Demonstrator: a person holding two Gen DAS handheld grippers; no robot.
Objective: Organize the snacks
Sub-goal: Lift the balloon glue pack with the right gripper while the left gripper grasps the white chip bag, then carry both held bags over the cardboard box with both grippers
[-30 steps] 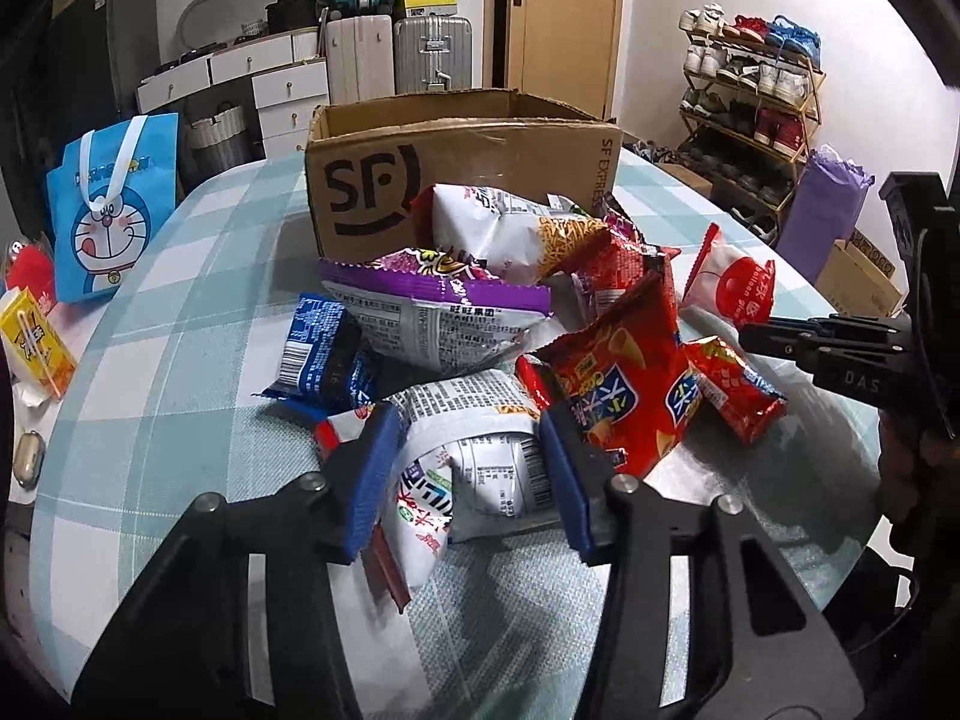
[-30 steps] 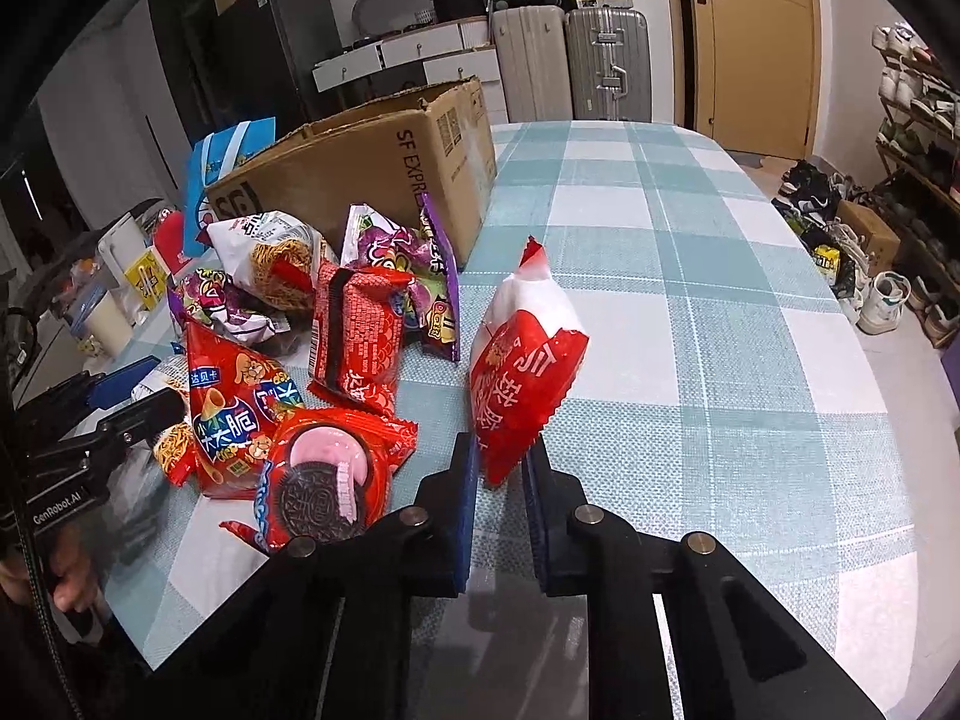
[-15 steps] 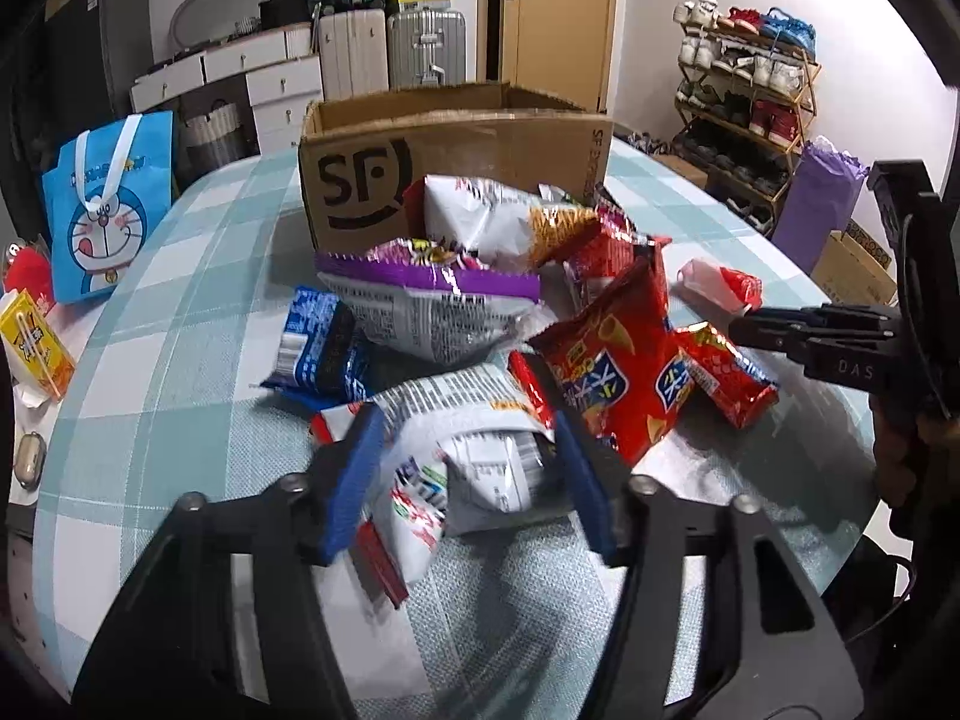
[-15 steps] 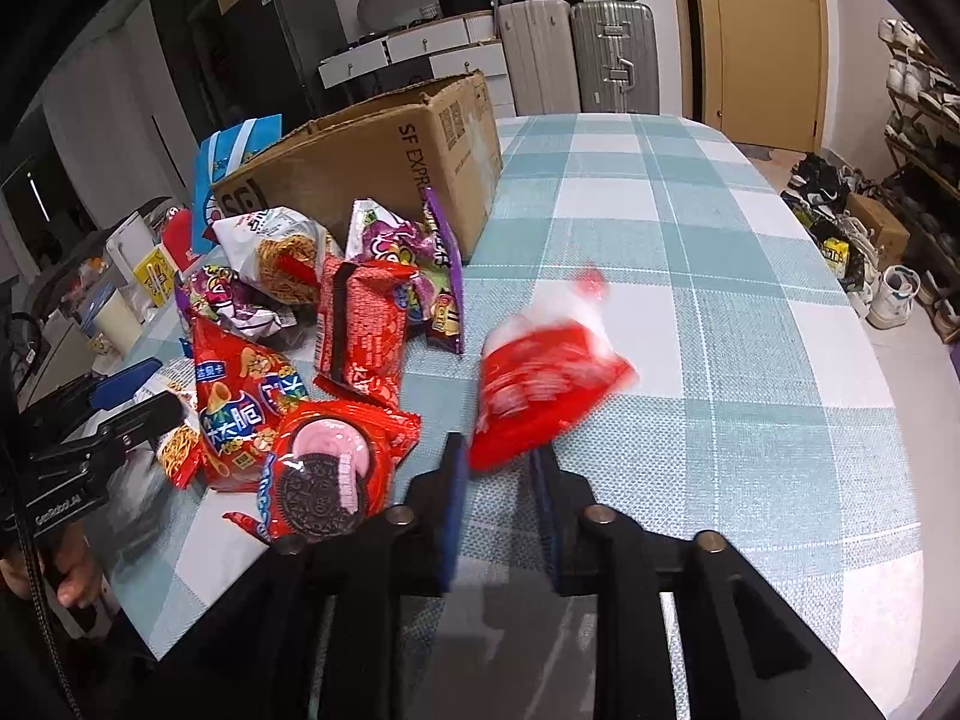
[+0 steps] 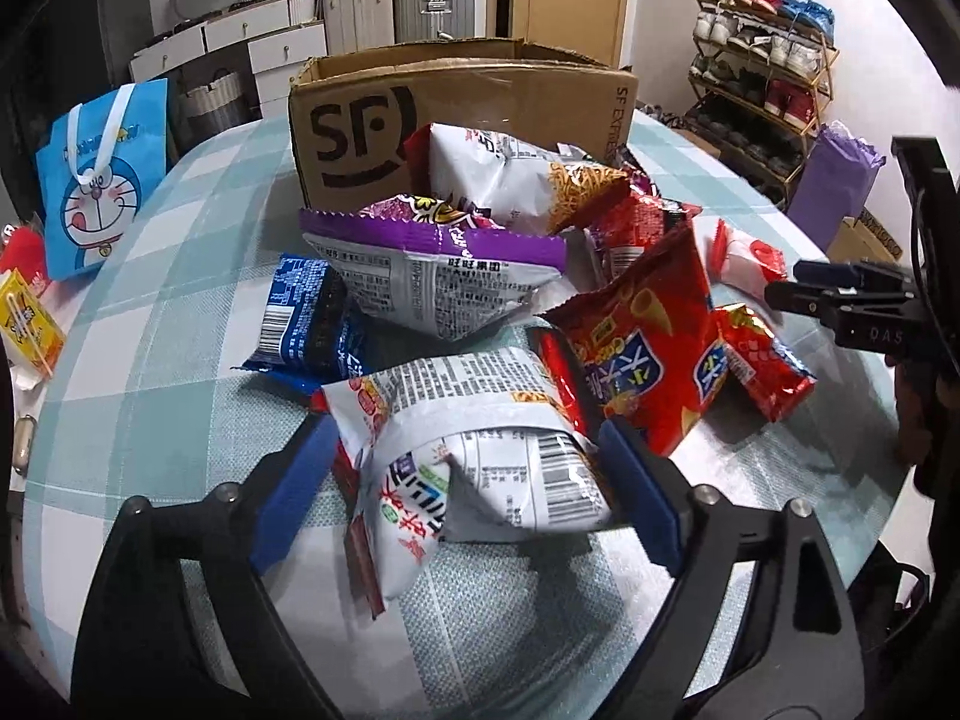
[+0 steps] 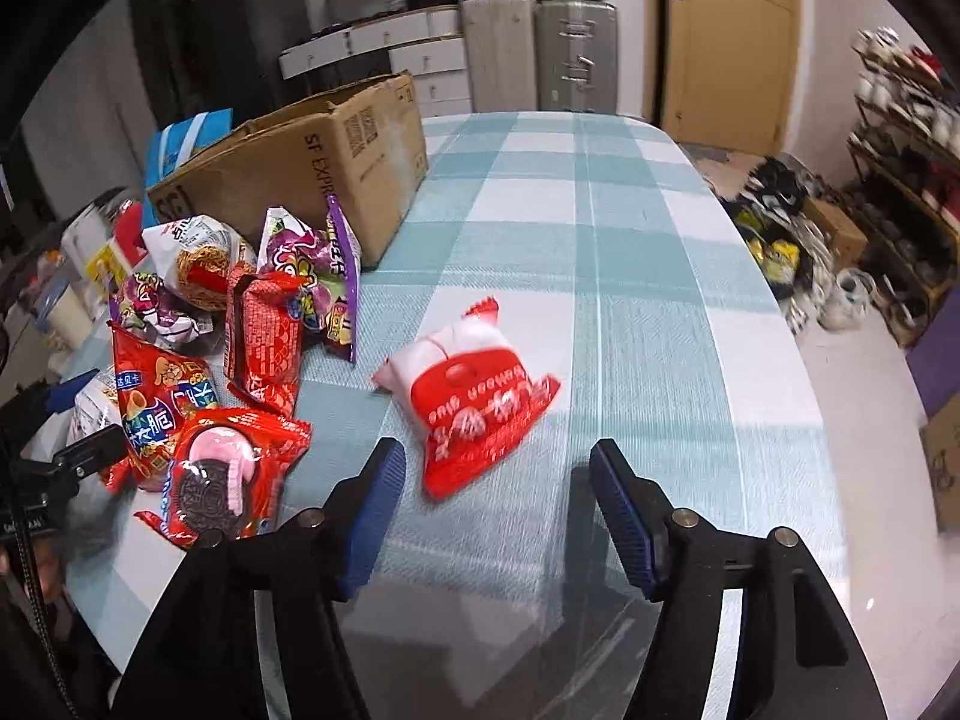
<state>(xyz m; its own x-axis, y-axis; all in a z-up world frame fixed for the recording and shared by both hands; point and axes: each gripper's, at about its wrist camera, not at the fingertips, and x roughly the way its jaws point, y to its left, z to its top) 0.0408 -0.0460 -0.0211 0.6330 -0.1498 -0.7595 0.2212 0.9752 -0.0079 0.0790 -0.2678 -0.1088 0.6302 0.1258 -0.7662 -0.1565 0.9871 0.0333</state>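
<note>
A pile of snack bags lies in front of an open SF cardboard box (image 5: 456, 120) on the checked table. My left gripper (image 5: 468, 468) is open, its blue pads on either side of a white printed snack bag (image 5: 474, 450). My right gripper (image 6: 498, 510) is open and empty, just behind a red and white snack bag (image 6: 474, 402) that lies flat on the cloth; this bag also shows in the left wrist view (image 5: 744, 258). A red Oreo-style pack (image 6: 222, 474) lies to its left.
A red chip bag (image 5: 642, 336), a purple bag (image 5: 432, 264), a blue pack (image 5: 306, 318) and a noodle snack bag (image 5: 516, 180) crowd the pile. A Doraemon tote (image 5: 99, 174) stands at the left. The table edge (image 6: 798, 360) runs along the right, above a shoe rack.
My right gripper opened and let go of the red and white bag, which dropped flat onto the table. My left gripper moved forward around the white bag.
</note>
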